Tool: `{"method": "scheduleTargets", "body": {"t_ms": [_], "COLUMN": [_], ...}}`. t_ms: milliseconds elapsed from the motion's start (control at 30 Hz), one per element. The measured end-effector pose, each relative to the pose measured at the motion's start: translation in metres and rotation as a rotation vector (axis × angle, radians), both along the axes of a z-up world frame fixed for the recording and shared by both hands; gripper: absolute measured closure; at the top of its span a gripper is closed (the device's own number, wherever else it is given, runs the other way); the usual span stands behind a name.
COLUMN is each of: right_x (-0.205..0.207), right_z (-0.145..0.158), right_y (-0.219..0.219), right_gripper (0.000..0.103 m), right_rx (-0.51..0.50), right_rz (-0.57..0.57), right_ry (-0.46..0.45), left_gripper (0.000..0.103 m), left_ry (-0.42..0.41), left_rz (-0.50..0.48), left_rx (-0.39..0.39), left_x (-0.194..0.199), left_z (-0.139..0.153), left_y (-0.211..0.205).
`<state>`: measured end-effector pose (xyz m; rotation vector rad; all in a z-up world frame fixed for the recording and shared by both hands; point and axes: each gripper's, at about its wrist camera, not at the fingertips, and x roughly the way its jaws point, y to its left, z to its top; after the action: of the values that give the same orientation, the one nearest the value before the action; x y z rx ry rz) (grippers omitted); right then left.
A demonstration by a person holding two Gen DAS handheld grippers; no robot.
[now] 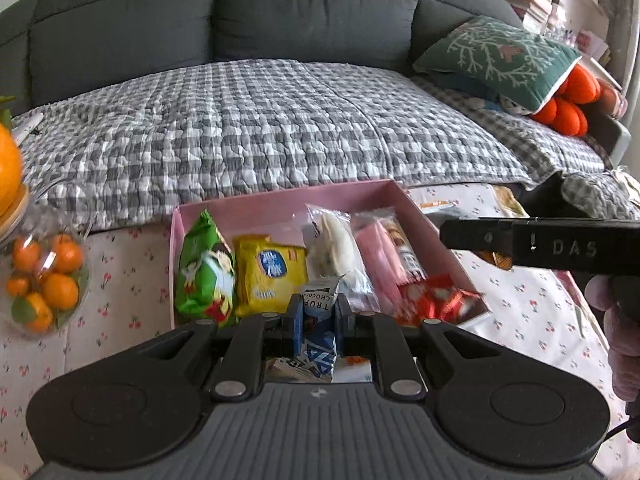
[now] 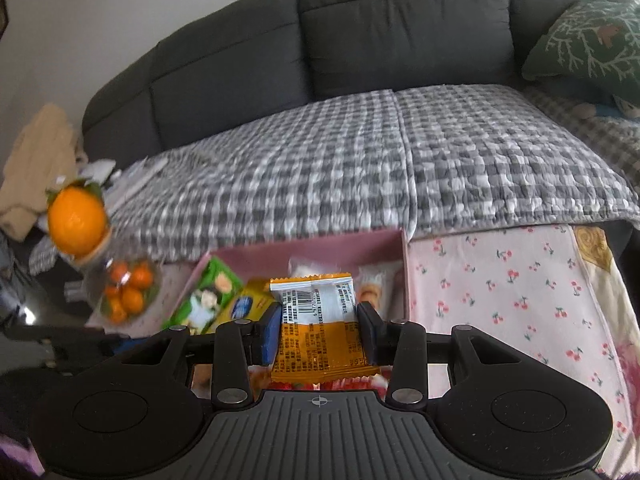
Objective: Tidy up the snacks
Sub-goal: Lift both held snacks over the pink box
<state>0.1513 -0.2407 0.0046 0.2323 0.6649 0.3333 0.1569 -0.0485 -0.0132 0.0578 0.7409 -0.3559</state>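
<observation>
A pink box [image 1: 280, 200] sits on the cherry-print cloth and holds a green packet [image 1: 204, 268], a yellow packet [image 1: 270, 276], a white bagged snack [image 1: 336, 248], pink wafers [image 1: 380, 260] and red-orange wrappers [image 1: 436, 300]. My left gripper [image 1: 318, 316] is shut on a blue and white truffle chocolate bar [image 1: 318, 332], held just in front of the box. The other gripper's black finger [image 1: 540, 244] crosses the right of that view. In the right wrist view my right gripper [image 2: 318, 328] is shut on an orange and white snack packet [image 2: 320, 332] above the same pink box [image 2: 312, 246].
A clear bowl of small oranges [image 1: 44, 280] stands left of the box, with a large orange [image 2: 76, 220] on a jar beside it. Behind the table runs a grey sofa with a checked quilt [image 1: 280, 120] and a green cushion [image 1: 500, 56]. A gloved hand [image 1: 616, 320] is at the right edge.
</observation>
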Motion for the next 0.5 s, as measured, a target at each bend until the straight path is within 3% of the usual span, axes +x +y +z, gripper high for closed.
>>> {"method": "scheduleTargets", "body": {"t_ms": [400, 500], "right_x": [0.039, 0.046], "right_z": [-0.020, -0.025], "right_y": [-0.012, -0.014], "right_gripper": [0.064, 0.064], "right_rx": [0.084, 0.093], "right_rz": [-0.074, -0.082], "right_ry": [0.004, 0.010], "left_gripper": [0.089, 0.082], "left_ry": [-0.021, -0.035], "left_rz": [0.009, 0.021], "left_rx": [-0.017, -0.025], "left_x": [0.051, 0.062], "left_z": [-0.011, -0.014], "left_y": [-0.004, -0.003]}}
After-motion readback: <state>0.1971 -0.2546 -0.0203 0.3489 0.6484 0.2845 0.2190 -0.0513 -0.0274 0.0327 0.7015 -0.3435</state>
